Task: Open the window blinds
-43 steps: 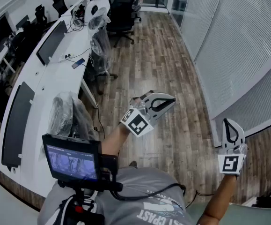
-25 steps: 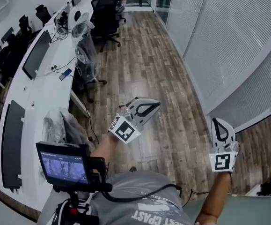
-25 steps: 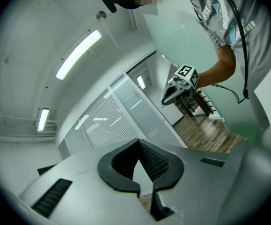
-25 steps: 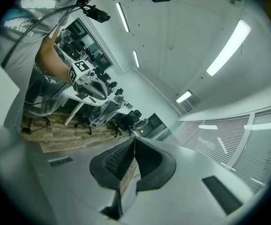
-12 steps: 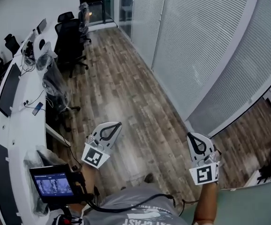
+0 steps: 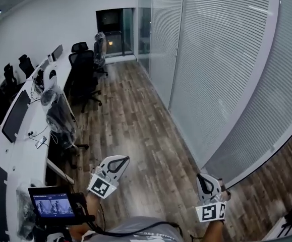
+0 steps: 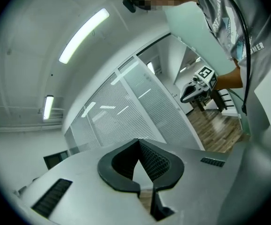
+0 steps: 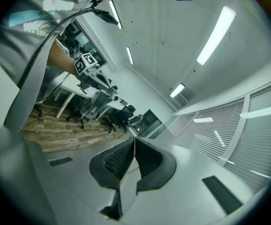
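Note:
White slatted blinds (image 6: 221, 59) hang shut over the glass wall along the right side of the room; they also show as blinds (image 7: 121, 111) and blinds (image 8: 247, 135) in the two gripper views. My left gripper (image 6: 123, 158) is held low in the head view over the wooden floor, well short of the blinds, jaws shut and empty. My right gripper (image 6: 202, 176) sits at the lower right, nearer the blinds' foot but apart from them, also shut on nothing. In their own views the left gripper (image 7: 138, 142) and right gripper (image 8: 134, 139) show pads pressed together.
A long white desk (image 6: 24, 155) with monitors runs down the left. Black office chairs (image 6: 82, 69) and plastic-wrapped chairs (image 6: 60, 116) stand beside it. A small screen (image 6: 52, 201) sits on the rig at lower left. Wooden floor (image 6: 140, 130) leads to a dark doorway (image 6: 114, 32).
The head view has swung up and toward the blinds wall, which now fills the right side. Both grippers sit lower in the picture and have travelled along the floor; both stay shut.

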